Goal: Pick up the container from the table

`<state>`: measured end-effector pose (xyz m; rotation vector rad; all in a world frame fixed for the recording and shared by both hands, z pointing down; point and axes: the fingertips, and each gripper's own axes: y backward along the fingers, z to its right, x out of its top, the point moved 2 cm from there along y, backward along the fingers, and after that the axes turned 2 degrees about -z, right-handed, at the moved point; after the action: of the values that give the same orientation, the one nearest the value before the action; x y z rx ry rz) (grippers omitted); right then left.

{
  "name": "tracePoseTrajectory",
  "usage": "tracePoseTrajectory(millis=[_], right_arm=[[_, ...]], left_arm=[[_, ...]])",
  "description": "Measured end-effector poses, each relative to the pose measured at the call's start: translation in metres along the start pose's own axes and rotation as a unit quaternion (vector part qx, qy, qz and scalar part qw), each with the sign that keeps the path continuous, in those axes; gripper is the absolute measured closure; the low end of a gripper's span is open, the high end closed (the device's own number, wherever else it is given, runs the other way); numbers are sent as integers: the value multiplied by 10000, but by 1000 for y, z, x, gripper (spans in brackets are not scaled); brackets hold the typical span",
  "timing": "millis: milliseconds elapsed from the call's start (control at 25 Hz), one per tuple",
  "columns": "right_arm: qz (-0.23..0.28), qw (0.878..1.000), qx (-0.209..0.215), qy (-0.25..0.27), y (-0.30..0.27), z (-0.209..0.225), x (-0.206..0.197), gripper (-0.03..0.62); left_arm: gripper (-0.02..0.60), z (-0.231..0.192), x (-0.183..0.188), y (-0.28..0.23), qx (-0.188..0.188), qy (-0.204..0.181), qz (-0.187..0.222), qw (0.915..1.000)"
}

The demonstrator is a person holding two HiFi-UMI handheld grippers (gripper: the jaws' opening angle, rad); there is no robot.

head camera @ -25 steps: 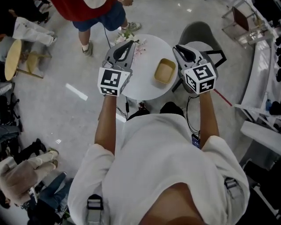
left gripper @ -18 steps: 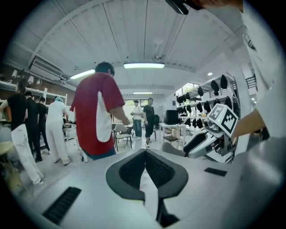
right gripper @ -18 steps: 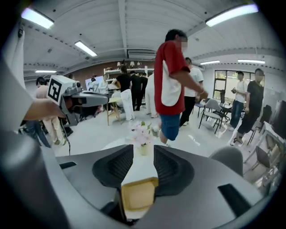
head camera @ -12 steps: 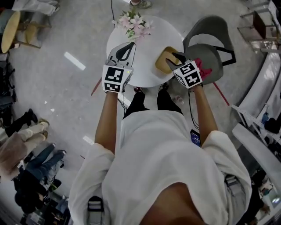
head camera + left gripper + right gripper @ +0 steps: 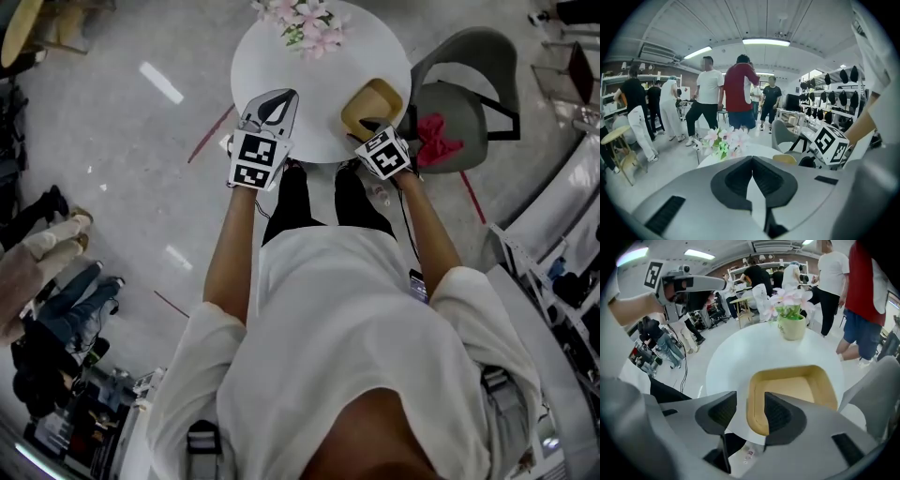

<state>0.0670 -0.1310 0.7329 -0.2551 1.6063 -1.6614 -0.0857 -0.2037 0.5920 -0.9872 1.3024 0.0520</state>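
Note:
A shallow yellow container (image 5: 373,101) (image 5: 799,387) sits near the right edge of the round white table (image 5: 309,84). My right gripper (image 5: 367,127) (image 5: 750,409) hangs over its near rim, pointing steeply down. Its jaws have just been opening and stand apart. The container's near left rim shows in the gap, and neither pad presses on it. My left gripper (image 5: 278,97) (image 5: 751,160) hovers over the table's near left part. It is shut, tips meeting, with nothing held. The container (image 5: 785,159) shows small in the left gripper view.
A pot of pink flowers (image 5: 305,19) (image 5: 790,319) stands at the table's far side. A grey chair (image 5: 469,80) with a red cloth (image 5: 436,141) is right of the table. Several people (image 5: 726,93) stand beyond it. Cables (image 5: 684,366) trail on the floor.
Both grippers have come down toward the table. The right one tipped downward over the container's near rim and its jaws opened. The left stays shut.

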Motion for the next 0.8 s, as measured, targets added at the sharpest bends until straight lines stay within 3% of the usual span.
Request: tracePoseTrajectory(millis=[360,480,800], right_arm=[[-849,9888,-272,1199,-32,-9,-11,446],[-984,9849,-361,1381,-35,-10,-11,528],[-976,9799,-581,1642,-20,3,-1,565]], left_arm=[[568,-3,-33,7,72,169,-261,9995],[568,-11,-34,12,114,208,-277,9993],[568,-20,-12,7,112,17,-136,9998]])
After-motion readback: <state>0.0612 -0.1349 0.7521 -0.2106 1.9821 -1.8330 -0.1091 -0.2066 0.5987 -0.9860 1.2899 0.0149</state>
